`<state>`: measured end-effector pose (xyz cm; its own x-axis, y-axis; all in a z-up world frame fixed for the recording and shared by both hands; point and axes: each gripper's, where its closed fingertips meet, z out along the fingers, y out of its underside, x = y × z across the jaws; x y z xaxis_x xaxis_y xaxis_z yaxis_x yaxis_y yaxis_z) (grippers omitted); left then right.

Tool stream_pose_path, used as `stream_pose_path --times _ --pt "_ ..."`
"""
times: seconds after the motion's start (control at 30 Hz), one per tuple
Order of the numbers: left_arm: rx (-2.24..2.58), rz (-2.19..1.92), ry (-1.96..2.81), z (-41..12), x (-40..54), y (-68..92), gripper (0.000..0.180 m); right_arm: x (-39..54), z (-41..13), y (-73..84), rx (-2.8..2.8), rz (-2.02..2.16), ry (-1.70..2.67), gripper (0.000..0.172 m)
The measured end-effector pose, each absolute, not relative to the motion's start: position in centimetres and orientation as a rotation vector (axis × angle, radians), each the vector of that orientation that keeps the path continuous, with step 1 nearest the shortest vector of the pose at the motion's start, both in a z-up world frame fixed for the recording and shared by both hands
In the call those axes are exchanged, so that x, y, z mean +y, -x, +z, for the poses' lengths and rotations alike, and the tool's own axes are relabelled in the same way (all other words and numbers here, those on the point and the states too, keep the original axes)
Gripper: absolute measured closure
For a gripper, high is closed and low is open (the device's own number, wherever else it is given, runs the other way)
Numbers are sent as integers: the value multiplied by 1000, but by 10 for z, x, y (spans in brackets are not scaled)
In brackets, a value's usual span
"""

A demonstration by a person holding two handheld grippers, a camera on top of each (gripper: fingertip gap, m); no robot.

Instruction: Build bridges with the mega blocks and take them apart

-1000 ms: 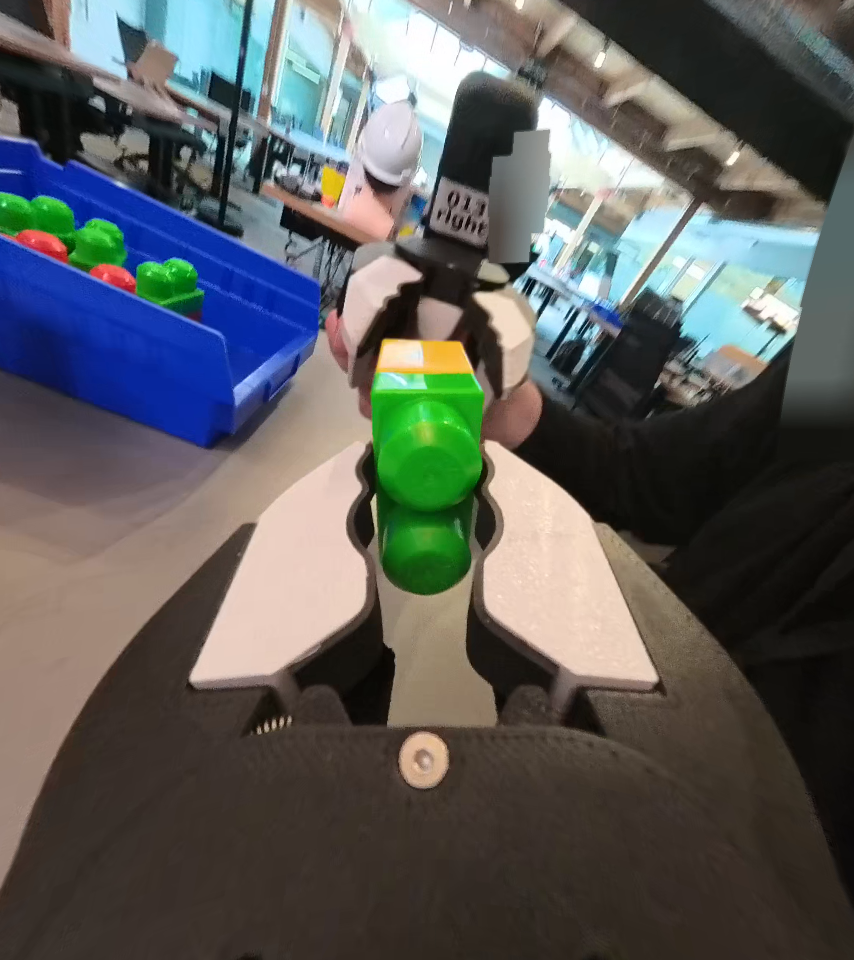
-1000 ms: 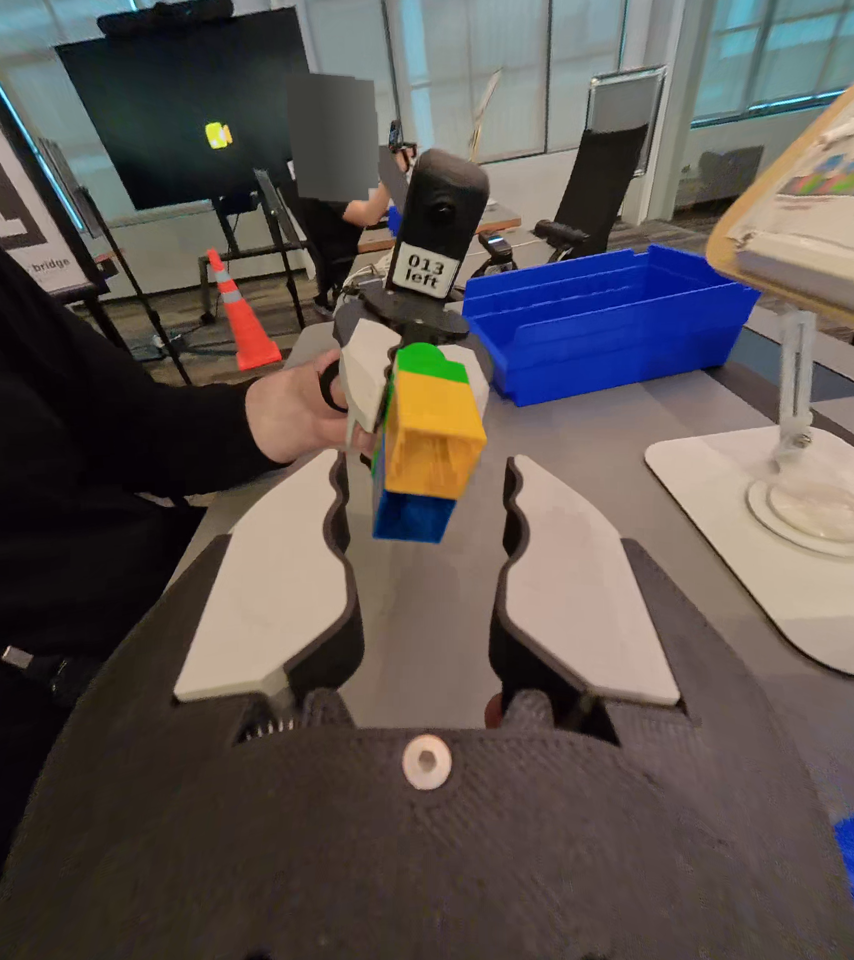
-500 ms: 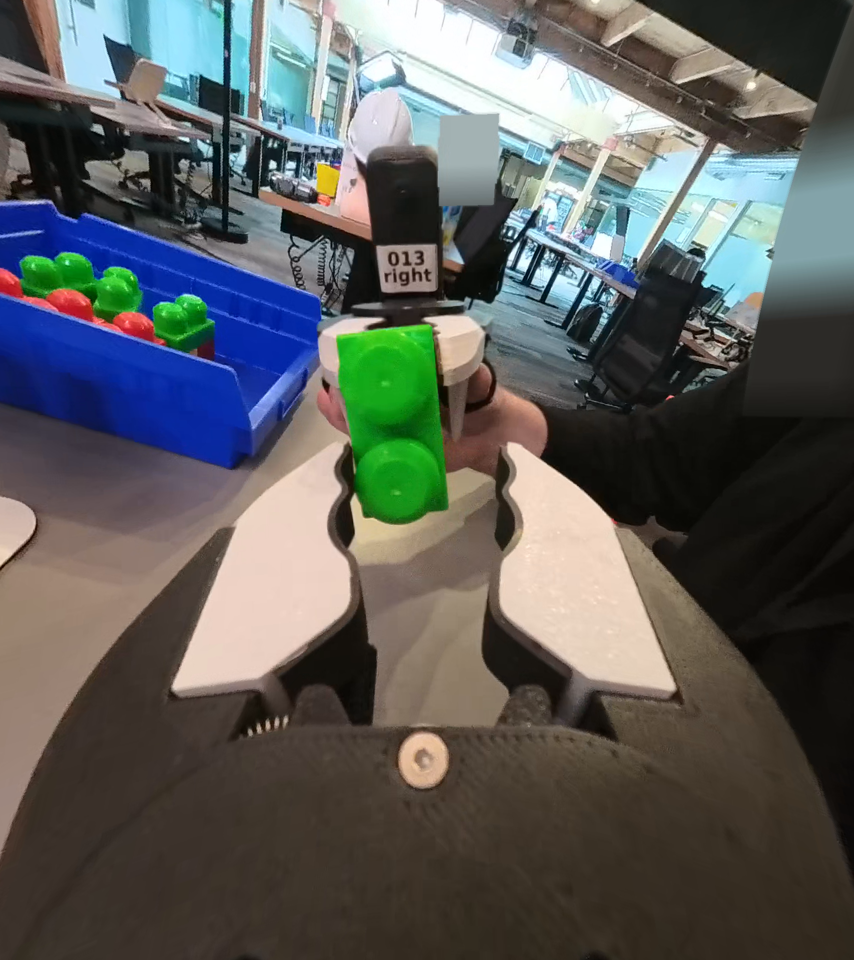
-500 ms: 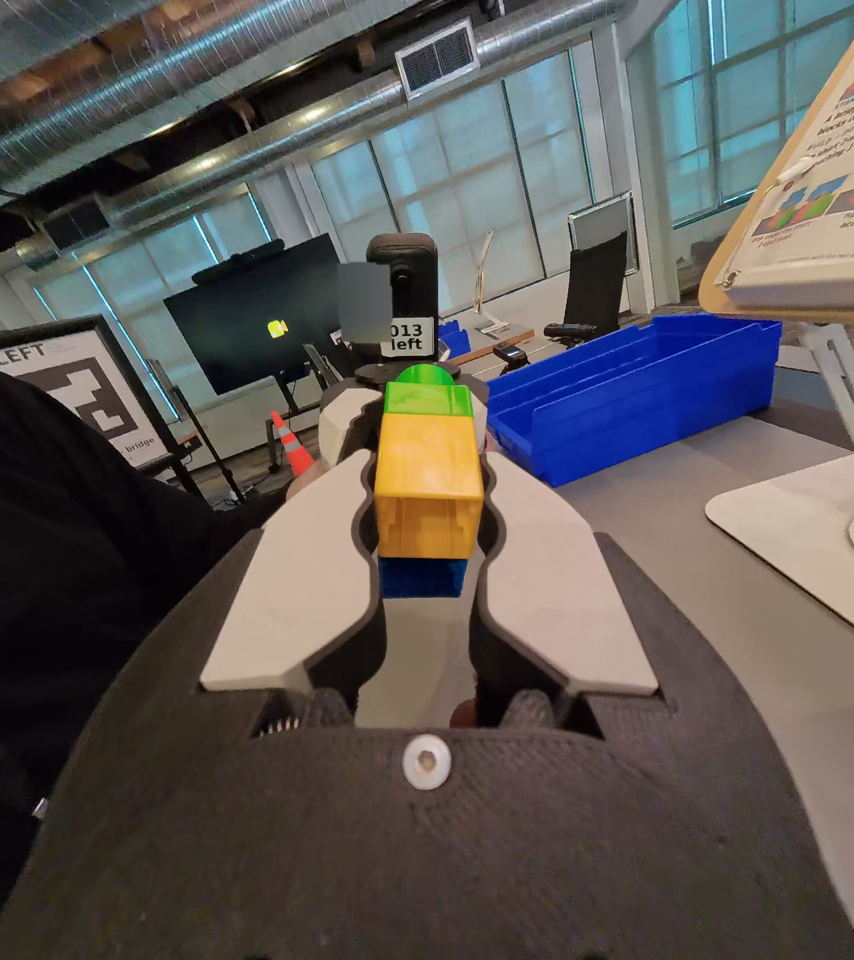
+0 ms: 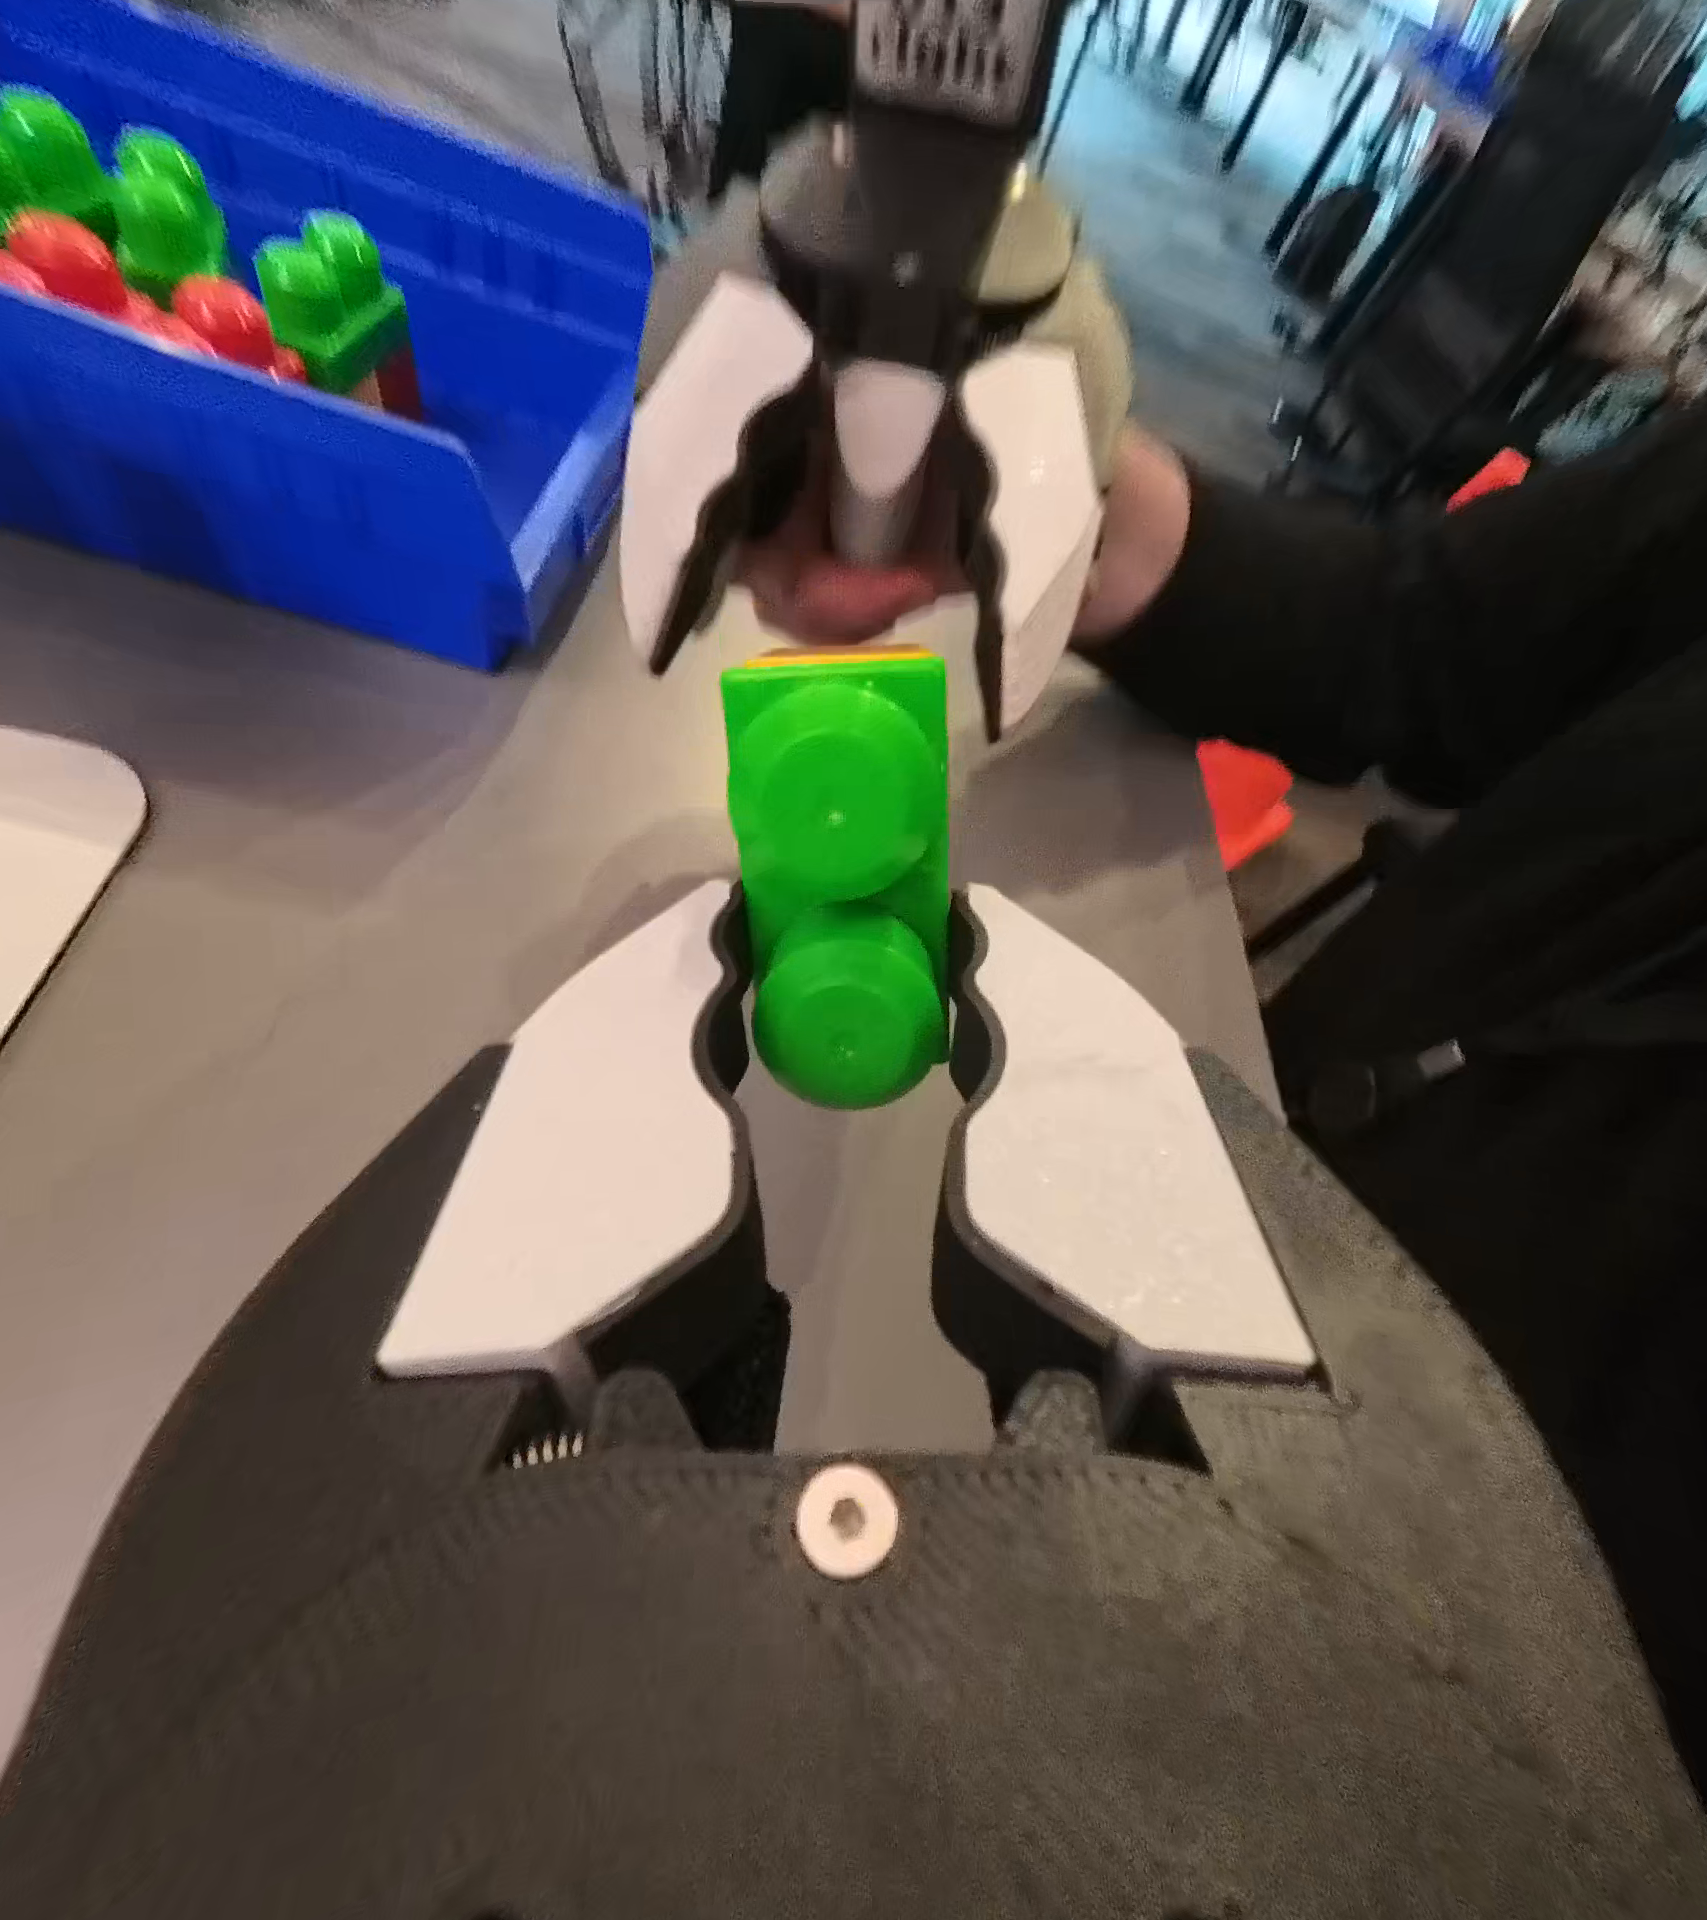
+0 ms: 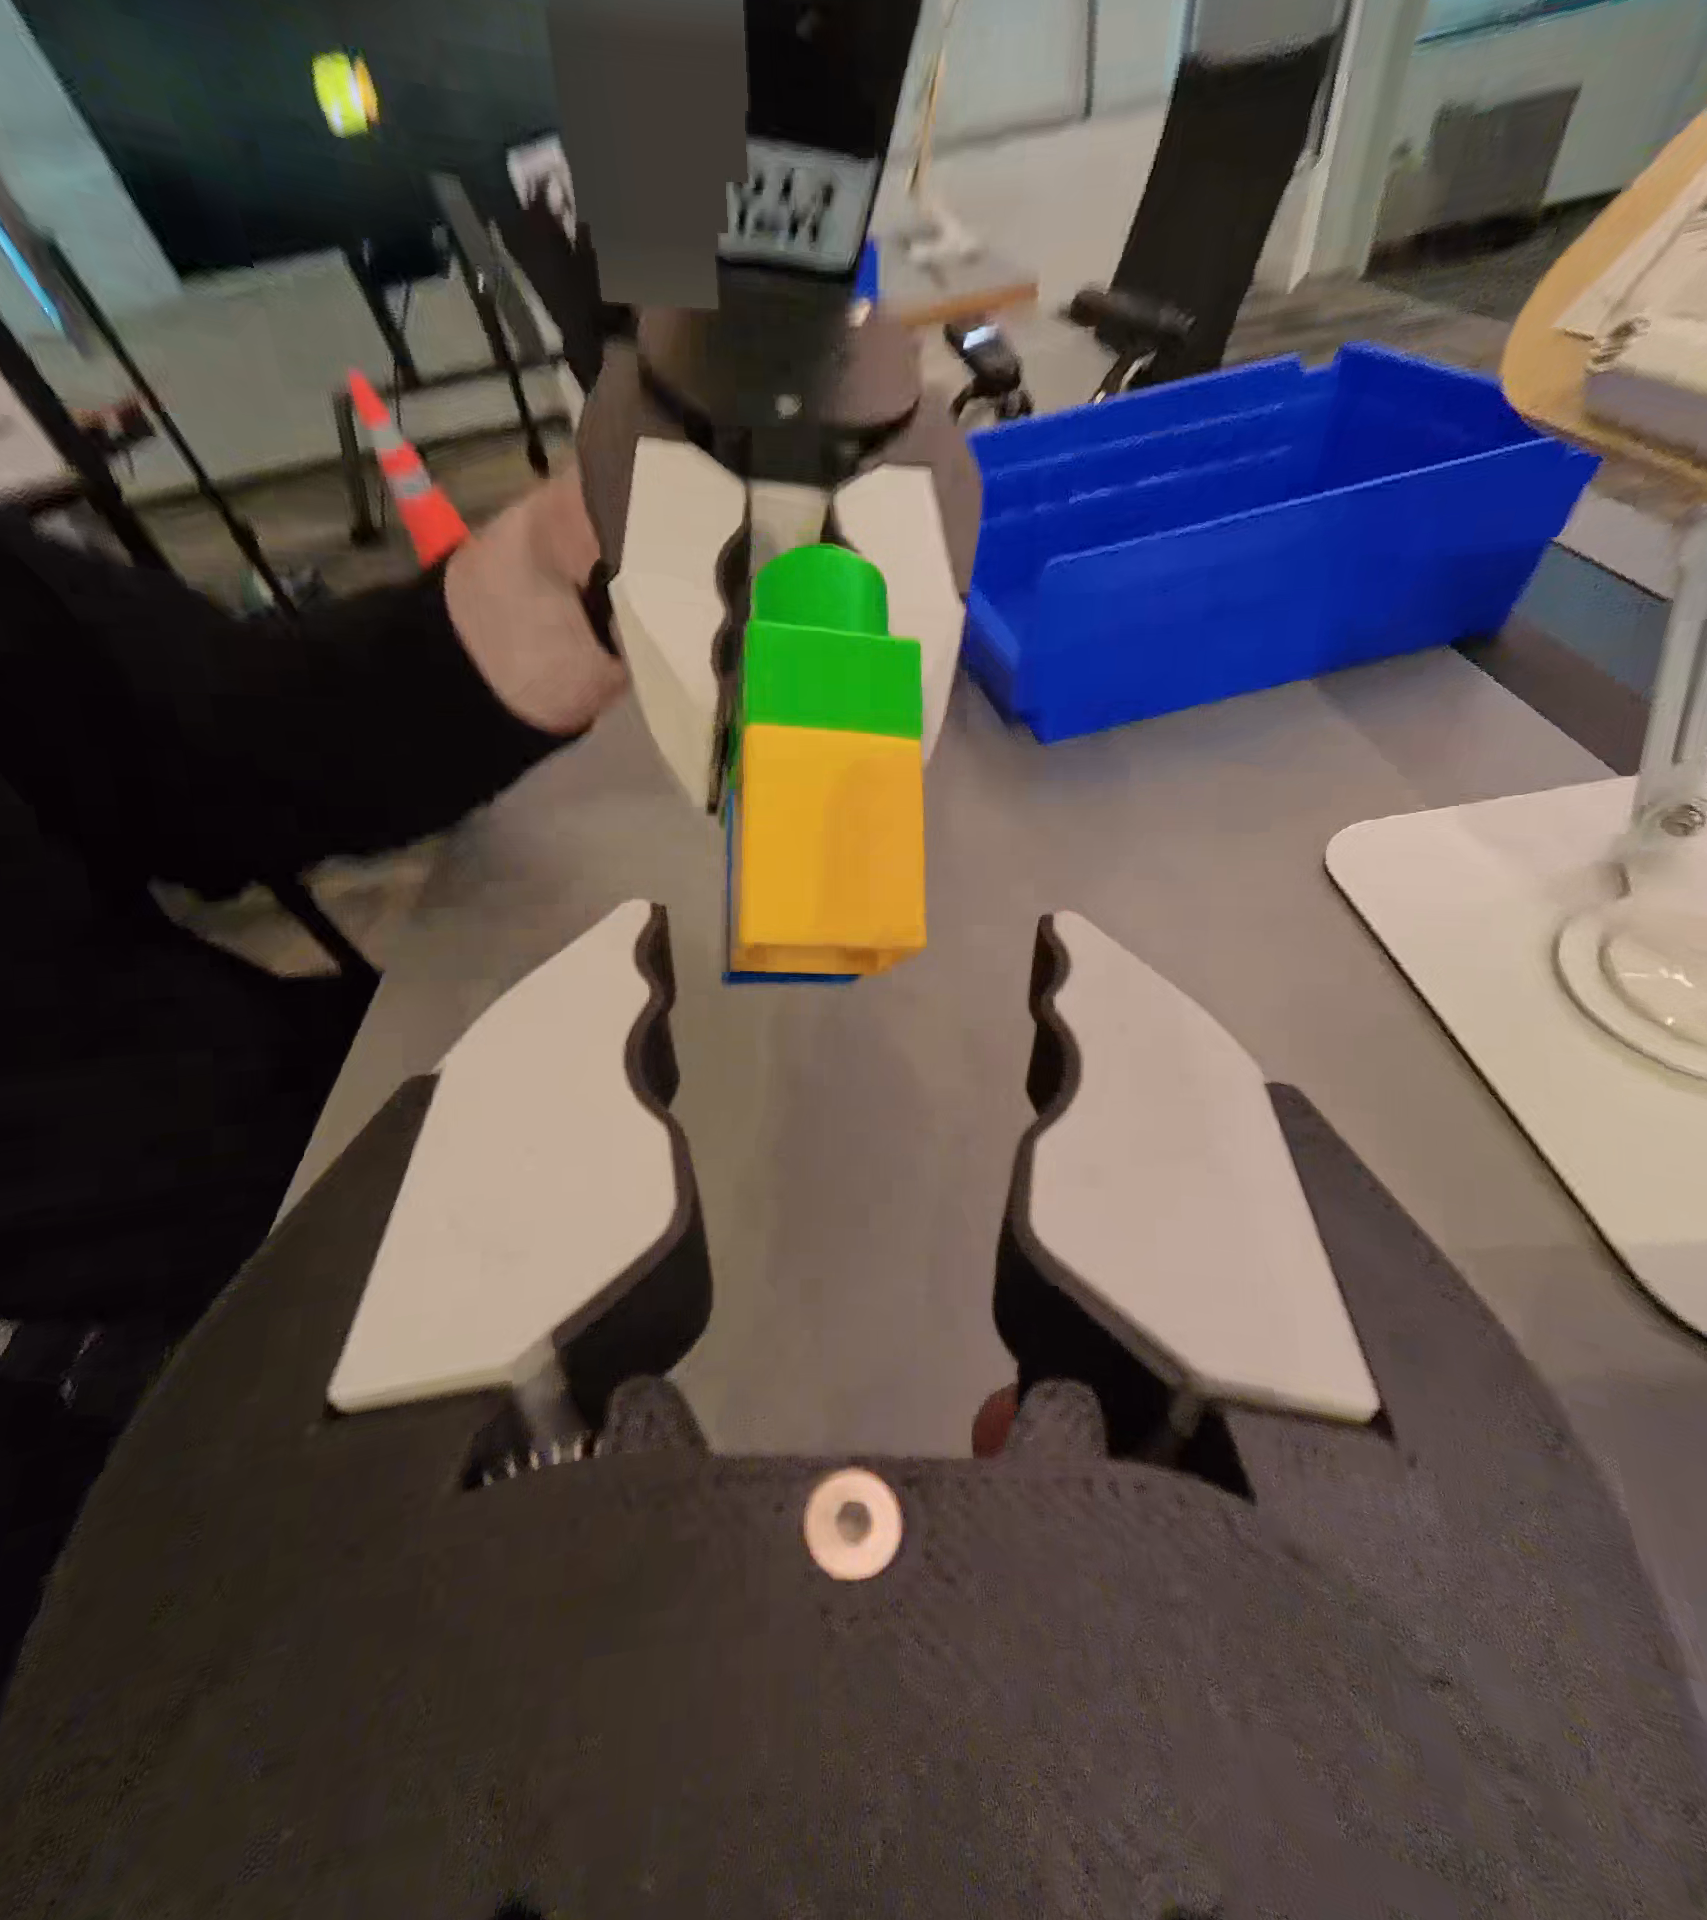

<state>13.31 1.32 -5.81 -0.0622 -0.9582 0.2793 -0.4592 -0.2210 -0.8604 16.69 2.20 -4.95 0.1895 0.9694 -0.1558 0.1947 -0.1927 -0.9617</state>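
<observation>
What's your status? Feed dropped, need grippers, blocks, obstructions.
Left gripper clamped on green block of green-yellow-blue stack. Right gripper open, clear of stack. Nothing in the way.

A stack of mega blocks is held off the counter (image 6: 1192,831), lying lengthwise: a green block (image 5: 838,831) with 2 round studs, a yellow block (image 6: 828,831) joined to it, and a blue block (image 6: 787,974) showing beneath the yellow. More green and red blocks (image 5: 132,249) sit in a blue bin (image 5: 205,478).

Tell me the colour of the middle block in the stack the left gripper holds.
Yellow, between green and blue; the right wrist view shows it best.
</observation>
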Motion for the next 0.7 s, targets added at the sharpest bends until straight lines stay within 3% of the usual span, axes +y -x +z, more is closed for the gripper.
stream_pose_path --times 0.17,0.2,0.27,0.57,0.7 --pt "1805 -1037 1813 -66 9 -133 145 9 -68 -148 -1396 1011 1654 103" --pt "1844 -1016 1831 -67 8 -135 145 7 -71 -143 -1420 1005 1651 106" --pt "1915 -971 1856 -70 5 -137 145 8 -75 -136 -1414 998 1638 131" --pt "1893 -986 1830 -49 18 -142 143 20 -62 -136 -1113 1237 1511 133" --pt "1588 -1265 1770 -20 30 -142 126 27 -54 -144 -1018 1248 1449 133"
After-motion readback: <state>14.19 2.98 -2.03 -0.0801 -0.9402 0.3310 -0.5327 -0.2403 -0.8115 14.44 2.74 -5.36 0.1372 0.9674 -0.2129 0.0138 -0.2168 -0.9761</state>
